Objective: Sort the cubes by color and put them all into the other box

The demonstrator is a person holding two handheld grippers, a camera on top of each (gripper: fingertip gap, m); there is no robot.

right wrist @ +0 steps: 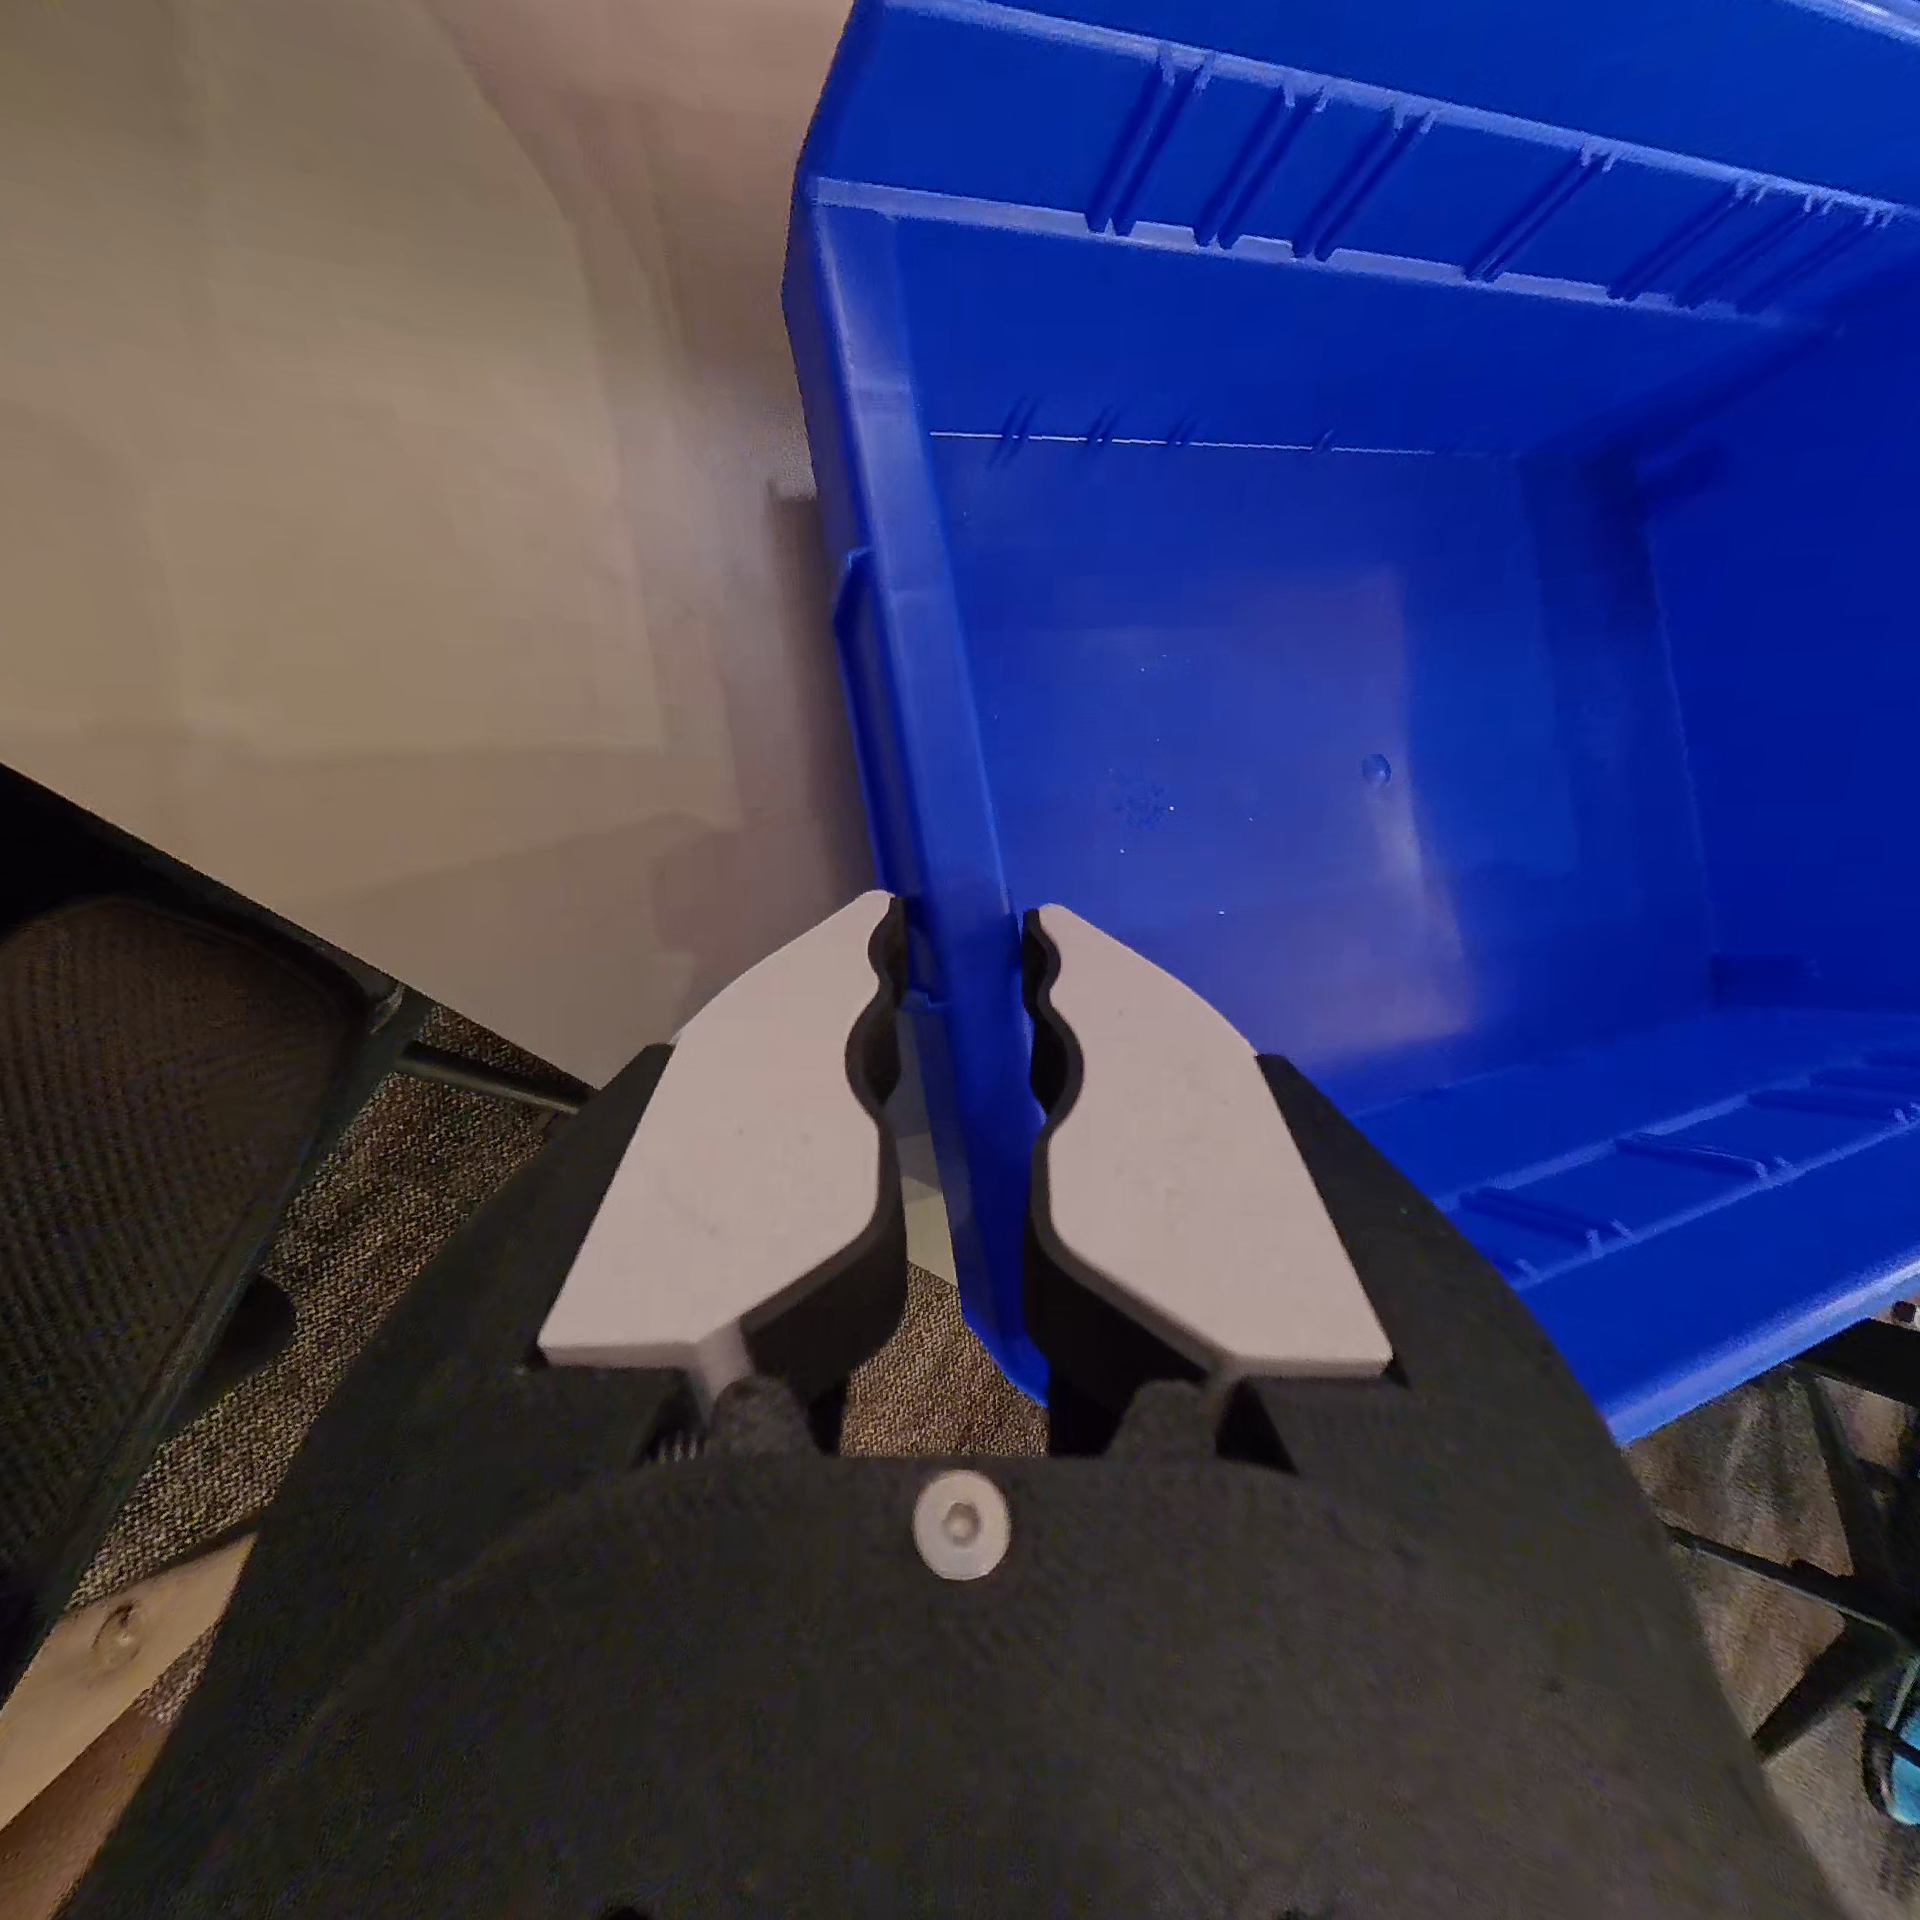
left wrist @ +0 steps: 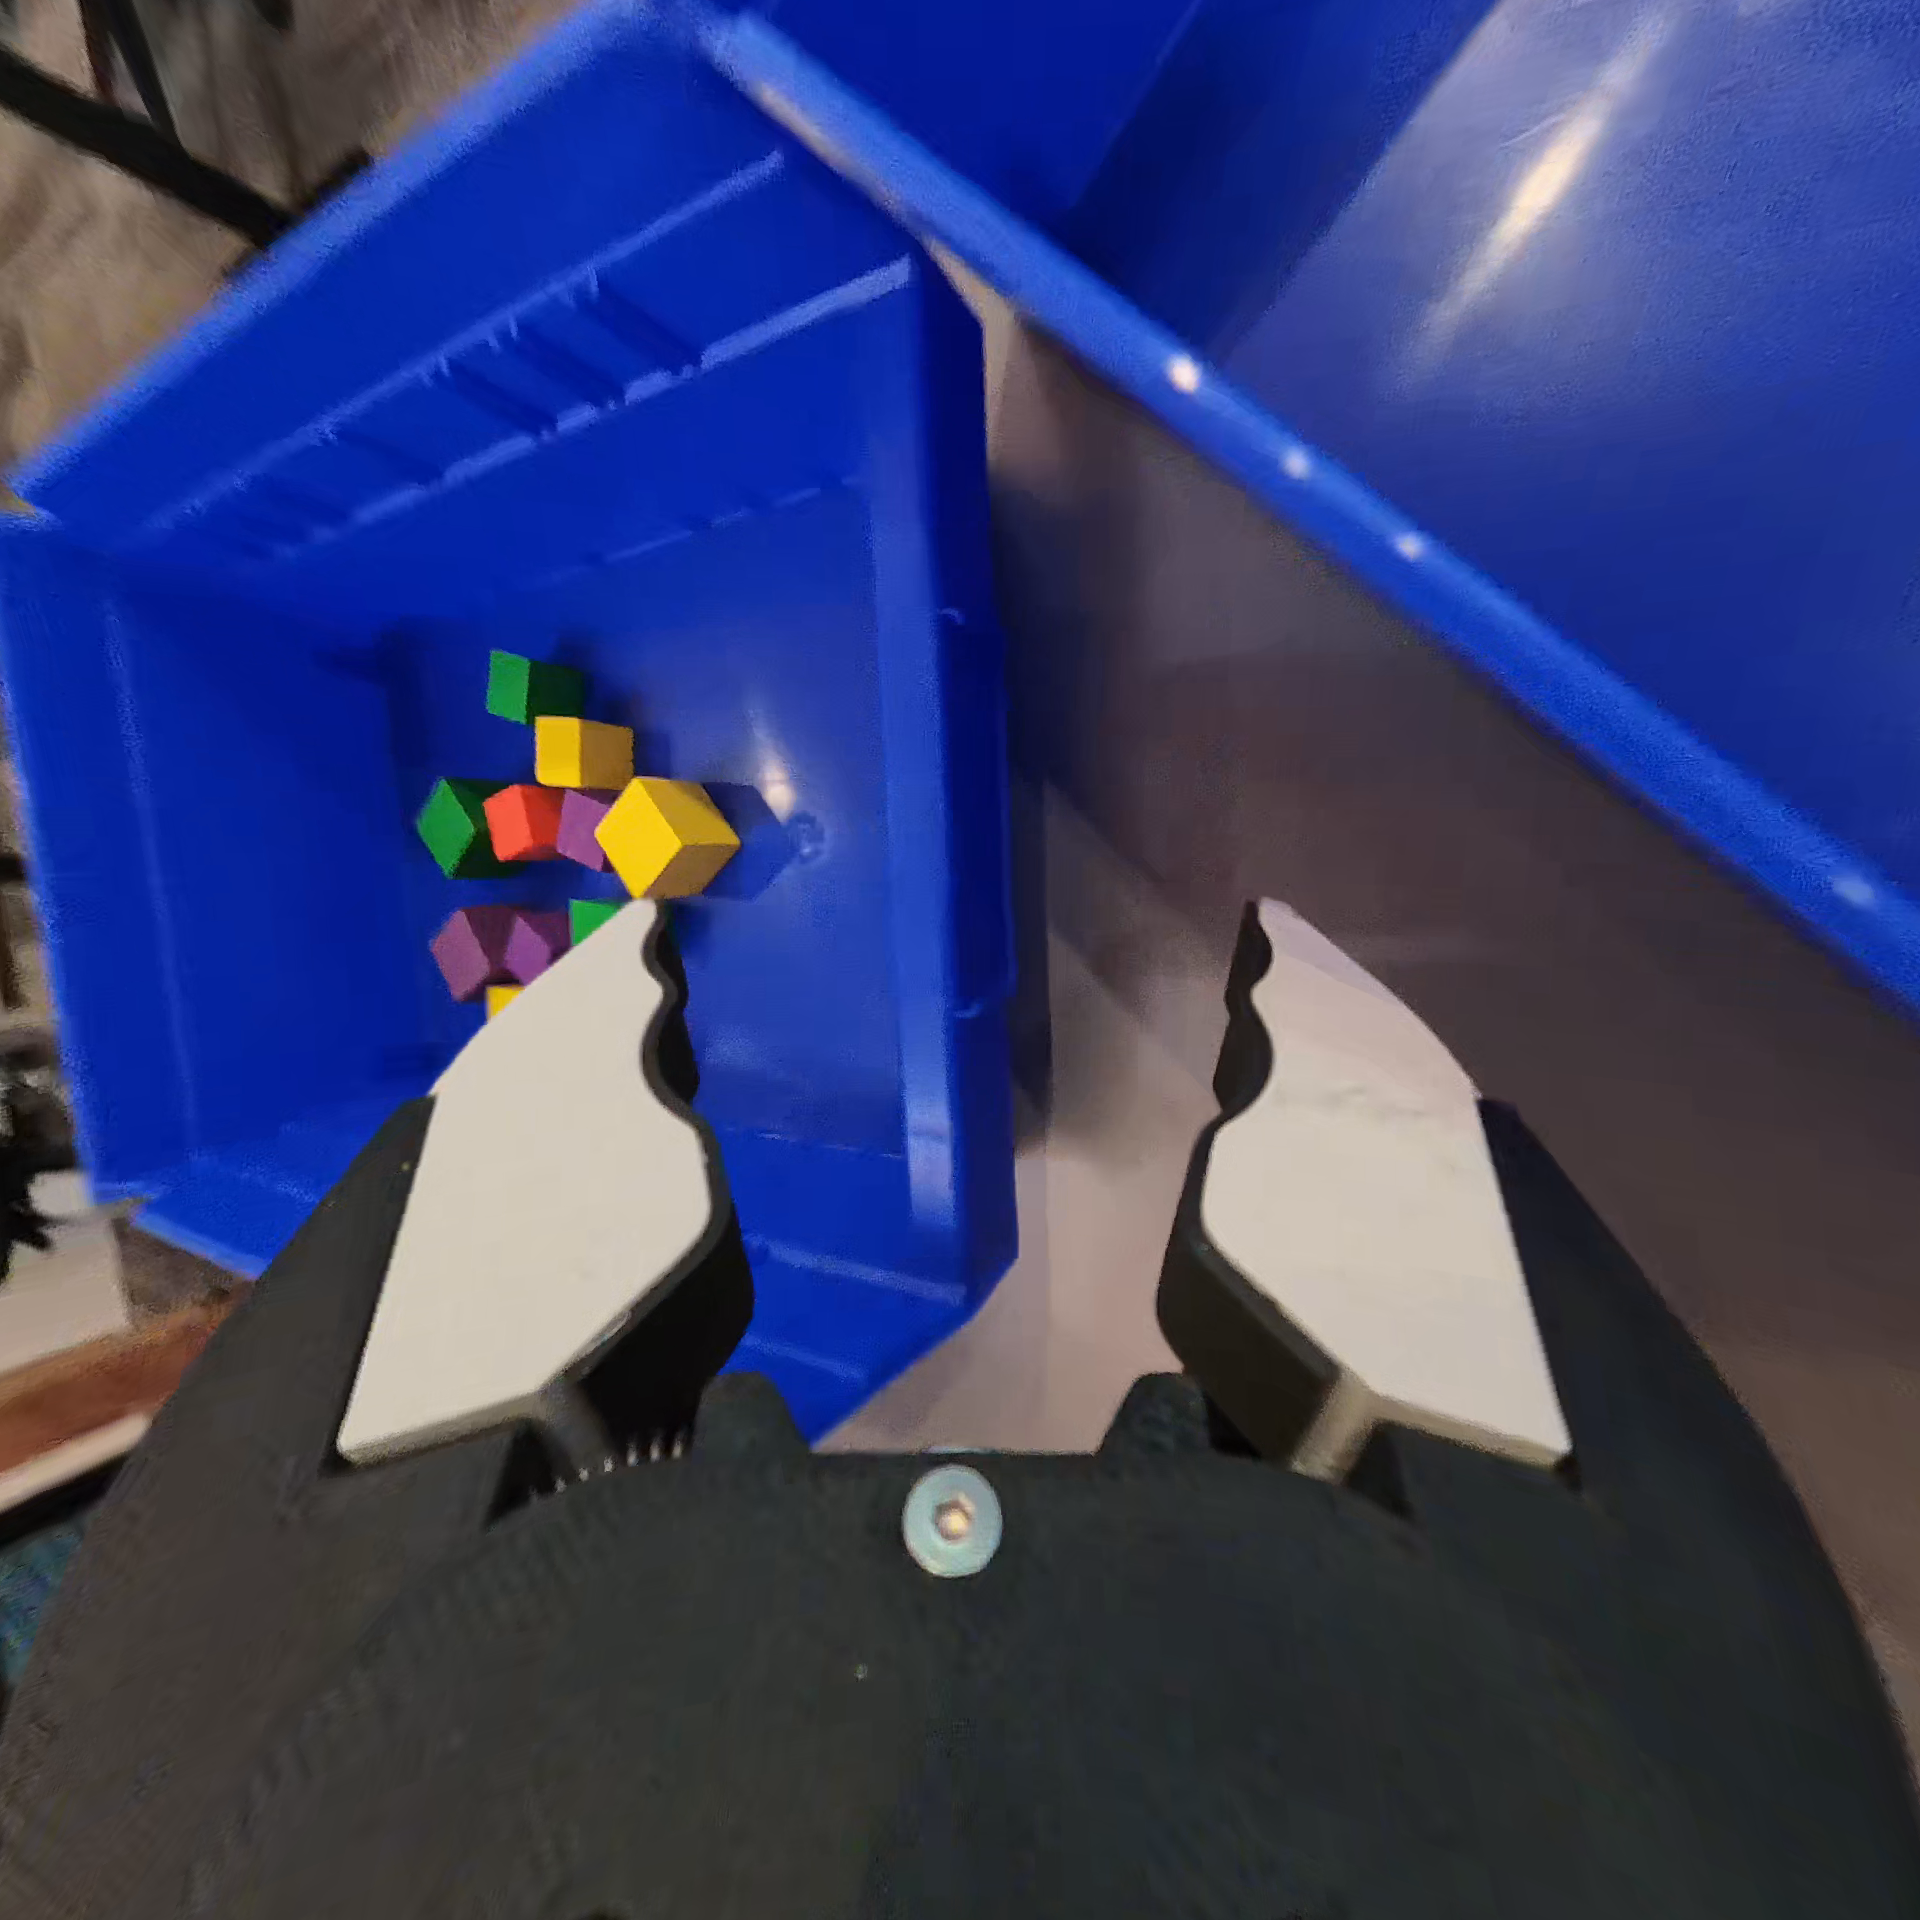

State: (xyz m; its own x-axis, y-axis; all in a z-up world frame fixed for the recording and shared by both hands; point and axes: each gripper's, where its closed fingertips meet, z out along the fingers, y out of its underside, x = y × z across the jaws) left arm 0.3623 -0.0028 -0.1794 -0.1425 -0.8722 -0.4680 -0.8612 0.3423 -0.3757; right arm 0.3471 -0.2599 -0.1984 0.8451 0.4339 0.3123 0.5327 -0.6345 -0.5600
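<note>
The left wrist camera looks down along its wide-spread claw (left wrist: 951, 914) from above the pale tabletop (left wrist: 1143, 831), facing the bin of cubes (left wrist: 260, 779) at middle range. The right wrist camera sits close behind its claw (right wrist: 961, 920), facing the empty bin (right wrist: 1299, 727). Both views share that empty bin (left wrist: 1558, 260).

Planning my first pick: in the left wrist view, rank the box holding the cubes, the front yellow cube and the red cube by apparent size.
1. Box holding the cubes
2. Front yellow cube
3. Red cube, partly hidden, so unsure; the yellow may simply sit nearer the camera.
</note>
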